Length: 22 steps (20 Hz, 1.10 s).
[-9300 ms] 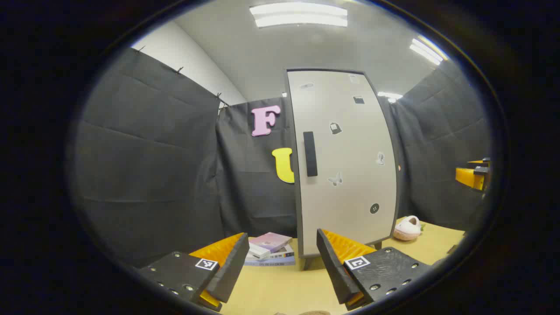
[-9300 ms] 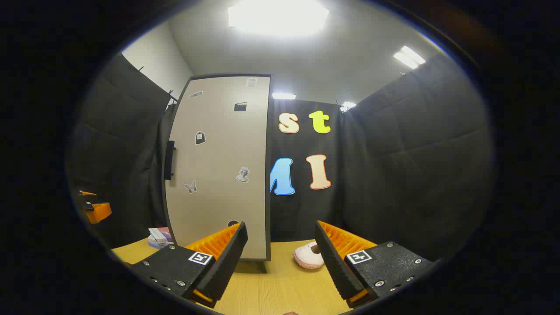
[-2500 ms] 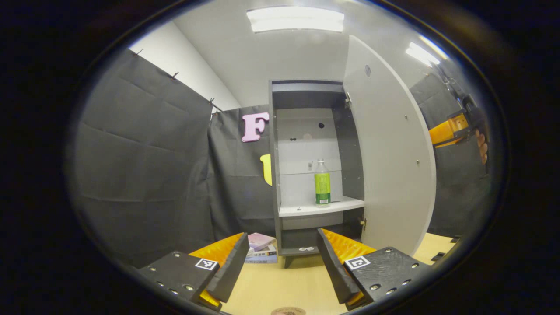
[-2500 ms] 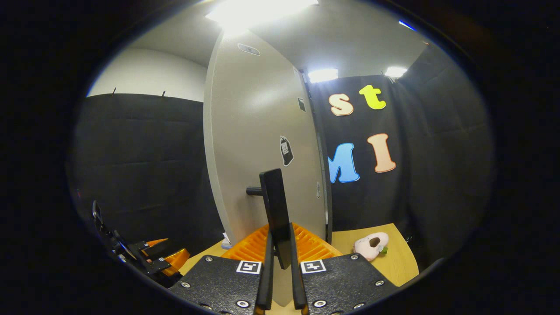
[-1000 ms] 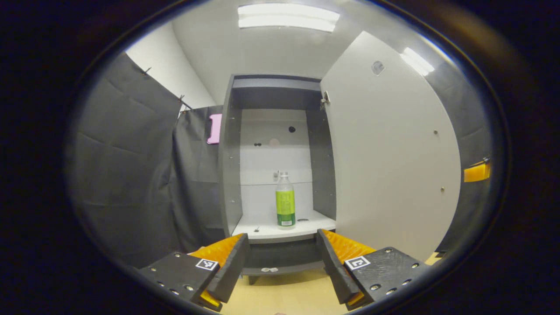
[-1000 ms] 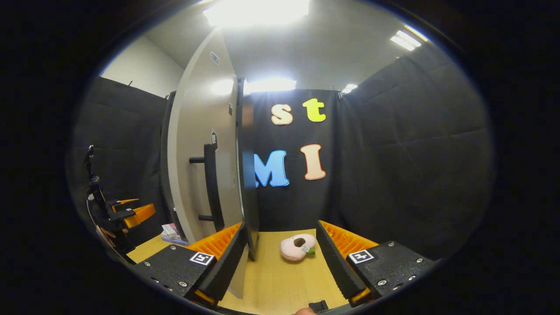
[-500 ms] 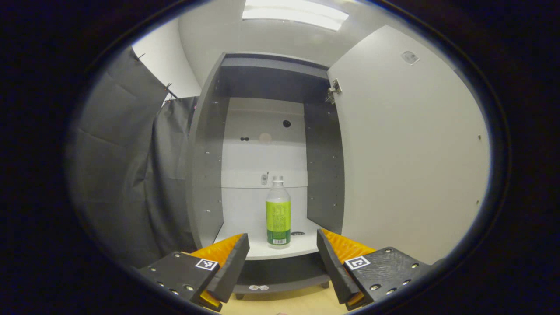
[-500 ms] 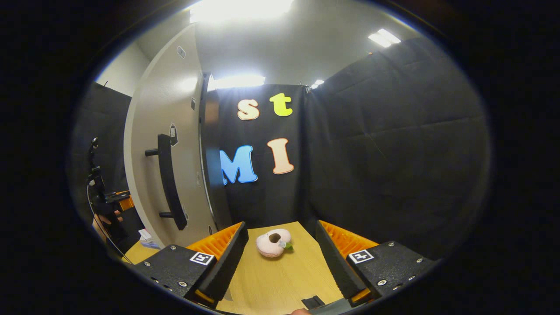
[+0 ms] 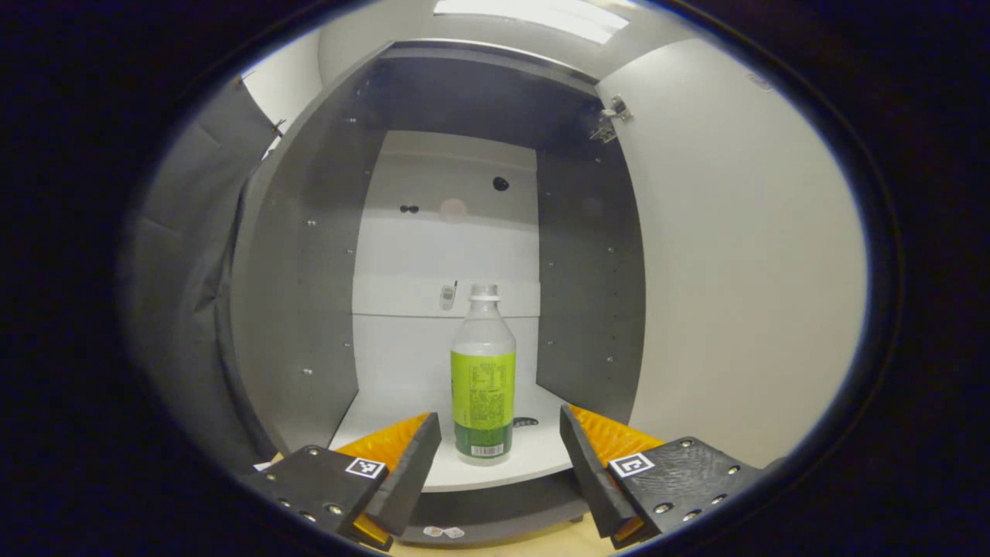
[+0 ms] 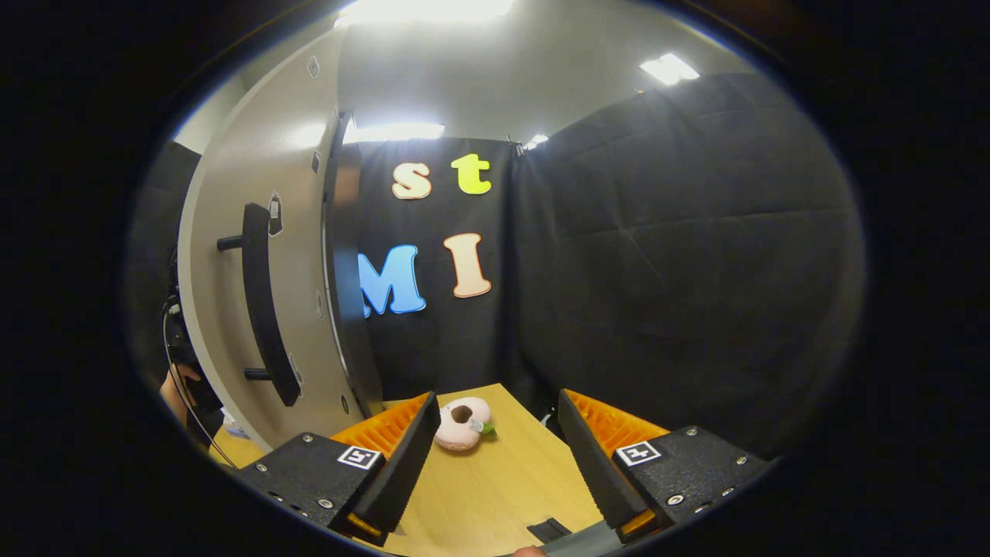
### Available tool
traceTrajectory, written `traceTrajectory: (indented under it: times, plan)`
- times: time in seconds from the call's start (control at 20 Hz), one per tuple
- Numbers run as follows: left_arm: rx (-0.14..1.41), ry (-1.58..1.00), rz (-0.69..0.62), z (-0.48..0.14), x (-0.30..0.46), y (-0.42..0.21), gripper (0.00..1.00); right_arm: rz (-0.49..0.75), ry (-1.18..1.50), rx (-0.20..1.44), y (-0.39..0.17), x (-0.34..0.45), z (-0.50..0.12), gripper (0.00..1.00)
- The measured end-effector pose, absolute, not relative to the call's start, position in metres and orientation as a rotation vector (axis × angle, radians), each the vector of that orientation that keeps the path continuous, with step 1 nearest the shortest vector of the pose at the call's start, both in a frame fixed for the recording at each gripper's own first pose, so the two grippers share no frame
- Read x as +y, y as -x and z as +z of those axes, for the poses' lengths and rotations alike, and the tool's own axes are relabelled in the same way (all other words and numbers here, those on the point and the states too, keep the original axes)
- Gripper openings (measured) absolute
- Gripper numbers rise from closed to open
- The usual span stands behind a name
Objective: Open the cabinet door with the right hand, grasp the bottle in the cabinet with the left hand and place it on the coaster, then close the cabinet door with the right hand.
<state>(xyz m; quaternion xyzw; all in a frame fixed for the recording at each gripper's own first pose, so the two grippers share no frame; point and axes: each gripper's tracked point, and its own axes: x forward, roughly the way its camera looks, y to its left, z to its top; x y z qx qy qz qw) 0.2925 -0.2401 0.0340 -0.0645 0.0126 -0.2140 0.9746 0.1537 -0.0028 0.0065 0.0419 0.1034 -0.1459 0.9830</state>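
Bottle (image 9: 483, 379) stands upright on cabinet shelf (image 9: 534, 460); likely light, smooth, thin-walled. Grip the labelled mid-body. Left gripper (image 9: 500, 456) fingers spread wide, empty, short of the bottle.

A white shelf (image 9: 534, 464) inside the cabinet (image 9: 309, 255) is carrying a bottle (image 9: 483, 375) with a green label, which is standing upright near the shelf's front edge, about midway along it. A small dark object (image 9: 526, 422) is lying on the shelf just behind the bottle, toward the right side. In the right gripper view, a wooden tabletop (image 10: 503, 480) is bearing a pink plush slipper (image 10: 462, 423) near its far edge.
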Motion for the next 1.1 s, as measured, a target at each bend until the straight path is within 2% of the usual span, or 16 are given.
traceTrajectory:
  times: [0.5, 0.55, 0.65, 0.8, 1.0, 1.05, 1.1]
  plan:
    - [0.038, 0.115, -0.461, 0.014, -0.258, -0.364, 0.89, -0.383, -0.067, 0.232, -0.150, 0.003, -0.005, 0.95]
    - [0.037, 0.113, -0.461, 0.014, -0.259, -0.368, 0.89, -0.388, -0.064, 0.234, -0.151, 0.003, -0.006, 0.92]
    - [0.056, 0.103, -0.480, 0.008, -0.265, -0.374, 0.88, -0.386, -0.069, 0.235, -0.153, 0.006, -0.007, 0.94]
    - [0.065, 0.099, -0.495, 0.007, -0.265, -0.373, 0.69, -0.379, -0.071, 0.235, -0.154, 0.009, -0.008, 0.95]
    - [0.053, 0.133, -0.479, 0.016, -0.251, -0.359, 0.69, -0.343, -0.081, 0.228, -0.159, 0.014, -0.009, 0.95]
    - [0.042, 0.127, -0.465, 0.020, -0.246, -0.355, 0.69, -0.329, -0.082, 0.223, -0.159, 0.015, -0.009, 0.92]
    - [0.033, 0.118, -0.449, 0.024, -0.240, -0.349, 0.73, -0.317, -0.081, 0.222, -0.159, 0.016, -0.008, 0.94]
